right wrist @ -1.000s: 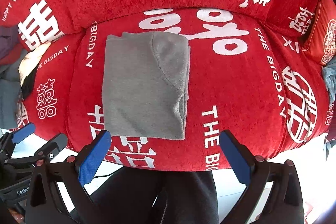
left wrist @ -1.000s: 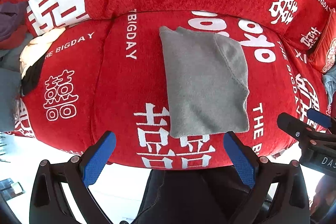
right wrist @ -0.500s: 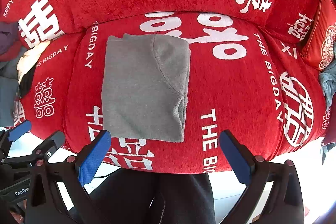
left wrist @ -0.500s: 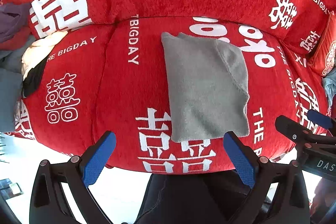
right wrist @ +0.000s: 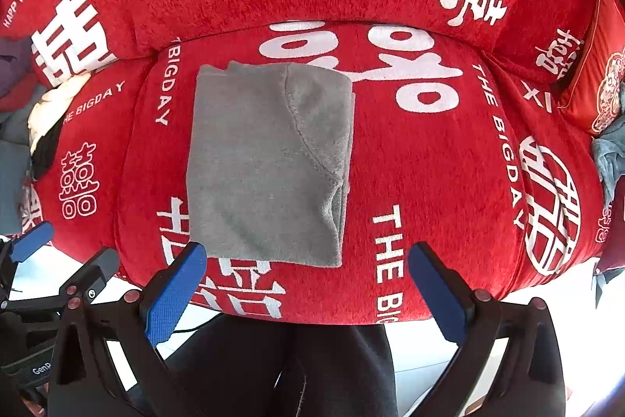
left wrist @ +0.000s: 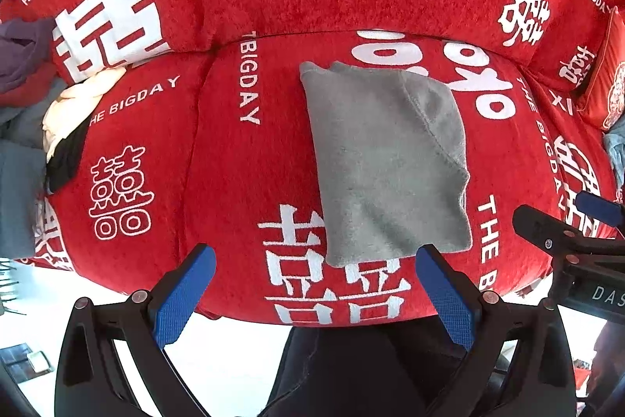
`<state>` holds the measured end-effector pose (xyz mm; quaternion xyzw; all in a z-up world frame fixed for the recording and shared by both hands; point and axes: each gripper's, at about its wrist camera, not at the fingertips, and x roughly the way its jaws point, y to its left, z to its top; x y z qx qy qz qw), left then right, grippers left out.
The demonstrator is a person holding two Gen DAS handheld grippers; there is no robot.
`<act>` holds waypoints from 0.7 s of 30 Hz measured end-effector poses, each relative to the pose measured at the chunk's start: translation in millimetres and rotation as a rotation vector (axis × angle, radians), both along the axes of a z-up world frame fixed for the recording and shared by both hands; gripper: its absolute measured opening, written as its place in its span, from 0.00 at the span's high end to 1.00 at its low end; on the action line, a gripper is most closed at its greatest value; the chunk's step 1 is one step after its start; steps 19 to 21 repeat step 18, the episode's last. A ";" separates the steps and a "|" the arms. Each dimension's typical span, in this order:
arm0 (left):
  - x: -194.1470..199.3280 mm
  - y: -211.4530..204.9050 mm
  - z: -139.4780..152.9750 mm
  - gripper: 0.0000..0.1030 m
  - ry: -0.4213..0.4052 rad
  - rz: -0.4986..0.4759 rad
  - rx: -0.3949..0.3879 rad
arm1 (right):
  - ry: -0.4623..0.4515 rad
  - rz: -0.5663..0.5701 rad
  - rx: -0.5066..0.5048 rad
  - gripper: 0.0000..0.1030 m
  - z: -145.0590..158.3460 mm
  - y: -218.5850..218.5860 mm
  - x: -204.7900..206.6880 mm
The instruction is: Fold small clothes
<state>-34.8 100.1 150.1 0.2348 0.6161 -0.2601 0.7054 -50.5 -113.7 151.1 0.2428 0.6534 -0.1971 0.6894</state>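
While both tools are hanging back at the bottom of their frames, the left gripper (left wrist: 314,290) is standing with its blue pads spread wide and nothing between them, and the right gripper (right wrist: 306,286) is likewise gaping, holding nothing. Dark trousers (right wrist: 297,370) are showing just behind the fingers, below the seat edge. Compared with a second ago, the red sofa cover (left wrist: 234,182) is sitting a little lower and larger in both views, so the tools appear to be creeping forward and up; the cloth itself is not changing shape or place. The grey garment (left wrist: 386,163) is lying flat on the seat cushion, centre-right in the left view and centre-left in the right view (right wrist: 269,163), already folded into a tidy rectangle with a curved seam running down its right side and layered edges showing at the lower right. Its near hem is sitting just beyond the left gripper's right pad, apart from it, and just beside the right gripper's left pad. Judgement: this piece is looking nearly finished; either one more fold or a transfer to a stack is pending. Farther off, a pile of other clothes (left wrist: 47,112) is waiting at the left edge, and a red cushion (right wrist: 601,65) is leaning at the far right.
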 end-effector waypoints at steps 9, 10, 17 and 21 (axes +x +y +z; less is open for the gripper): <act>1.5 0.8 -1.9 0.01 -0.006 -0.002 0.002 | 0.007 0.008 -0.001 0.00 -2.9 1.4 3.7; 1.5 0.8 -2.0 0.01 -0.004 -0.001 -0.001 | 0.008 0.008 -0.001 0.00 -3.4 1.6 3.9; 1.2 -0.4 -1.4 0.01 -0.011 -0.009 -0.010 | 0.011 0.007 0.002 0.00 -5.1 1.4 4.7; 1.4 -0.2 -1.5 0.01 -0.009 -0.009 -0.010 | 0.011 0.007 0.003 0.00 -5.5 1.2 4.7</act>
